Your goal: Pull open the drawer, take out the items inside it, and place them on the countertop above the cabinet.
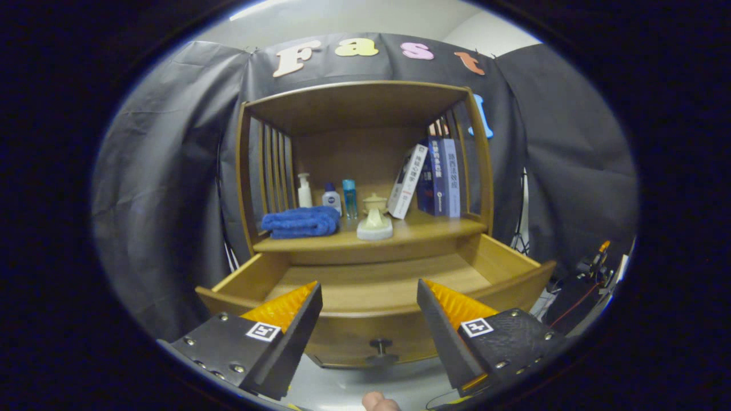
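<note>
The wooden drawer [502, 260] stands pulled out from the cabinet, just ahead of my fingers, and the part of its bare floor that shows holds nothing. Its round knob [381, 344] sits on the front panel, between and below my fingertips. My gripper [369, 294] is open, hovering above the drawer's front edge with nothing between the fingers. On the countertop [422, 231] beyond the drawer lie a folded blue towel [301, 221] and a cream ceramic piece [375, 221]. Behind these stand a white pump bottle [304, 191], a small white bottle [331, 198] and a slim blue bottle [349, 198].
Several books [437, 177] lean at the right of the countertop, under the cabinet's wooden top and slatted sides. Black cloth hangs behind and to both sides. Cables and equipment [591, 268] sit low at the right. A fingertip [380, 402] shows below the knob.
</note>
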`<state>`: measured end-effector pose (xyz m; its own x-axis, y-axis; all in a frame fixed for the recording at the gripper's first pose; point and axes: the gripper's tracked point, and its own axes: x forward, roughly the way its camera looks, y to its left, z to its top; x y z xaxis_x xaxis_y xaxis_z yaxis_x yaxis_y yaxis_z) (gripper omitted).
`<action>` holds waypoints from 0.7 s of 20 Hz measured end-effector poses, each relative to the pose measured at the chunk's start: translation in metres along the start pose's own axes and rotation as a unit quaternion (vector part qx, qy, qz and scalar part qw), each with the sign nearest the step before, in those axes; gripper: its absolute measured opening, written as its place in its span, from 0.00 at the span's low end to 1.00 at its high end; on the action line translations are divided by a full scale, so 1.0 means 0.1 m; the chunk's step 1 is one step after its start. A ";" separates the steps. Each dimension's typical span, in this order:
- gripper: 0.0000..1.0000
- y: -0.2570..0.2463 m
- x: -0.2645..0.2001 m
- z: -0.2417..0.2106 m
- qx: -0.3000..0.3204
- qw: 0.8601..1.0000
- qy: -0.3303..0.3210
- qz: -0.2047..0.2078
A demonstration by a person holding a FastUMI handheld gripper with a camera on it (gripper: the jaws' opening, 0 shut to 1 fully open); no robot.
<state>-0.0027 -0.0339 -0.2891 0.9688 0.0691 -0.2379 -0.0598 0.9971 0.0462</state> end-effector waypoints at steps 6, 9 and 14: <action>0.99 -0.06 0.01 -0.74 0.023 0.999 0.037 0.005; 0.99 -0.02 0.12 -0.90 0.014 0.998 0.052 0.011; 0.99 0.00 0.31 -0.87 -0.003 0.999 0.044 0.013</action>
<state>0.0061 -0.0292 -0.3808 0.9424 0.0963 -0.3203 -0.0855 0.9952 0.0477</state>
